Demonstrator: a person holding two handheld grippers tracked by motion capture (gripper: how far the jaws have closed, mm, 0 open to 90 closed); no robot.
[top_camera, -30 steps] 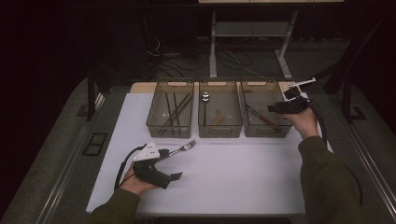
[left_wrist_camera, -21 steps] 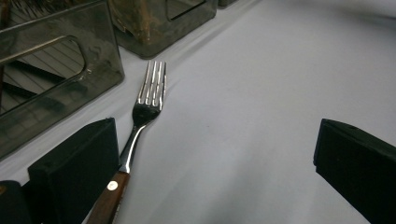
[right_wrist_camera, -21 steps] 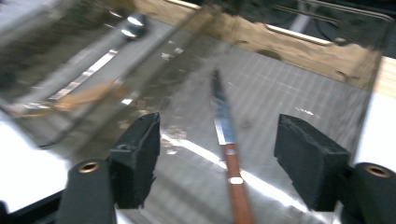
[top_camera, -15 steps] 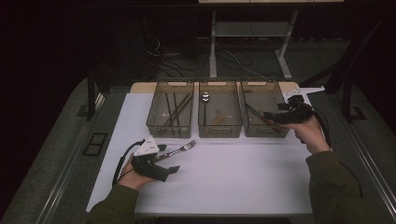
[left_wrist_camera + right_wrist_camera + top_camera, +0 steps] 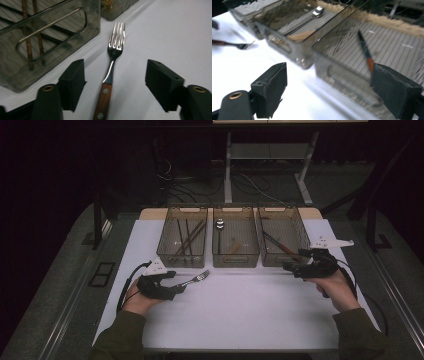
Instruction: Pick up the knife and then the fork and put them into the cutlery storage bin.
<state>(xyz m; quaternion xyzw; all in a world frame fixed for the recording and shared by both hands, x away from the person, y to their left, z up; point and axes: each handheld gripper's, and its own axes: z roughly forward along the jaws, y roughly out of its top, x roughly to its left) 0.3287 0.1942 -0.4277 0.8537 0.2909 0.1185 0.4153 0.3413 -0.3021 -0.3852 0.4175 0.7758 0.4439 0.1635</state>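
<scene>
Pick-up step: left gripper (image 5: 113,82) jaws closing round fork (image 5: 111,67) on bench (image 5: 240,310), not yet gripping. Right gripper (image 5: 337,92) wide, empty. Next: clamp handle, lift.

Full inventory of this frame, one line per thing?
Bins: 3, clear smoky plastic, side by side at the table's far edge.
Chopsticks: a few, dark brown, left bin.
Spoon: 1, silver, middle bin.
Knife: 1, dark with reddish handle, right bin.
Fork: 1, steel with wood handle, on the white table, between the left tool's jaws, untouched.
Left tool: 1, black, jaws have just been closing.
Right tool: 1, black, open, empty, before the right bin.
</scene>
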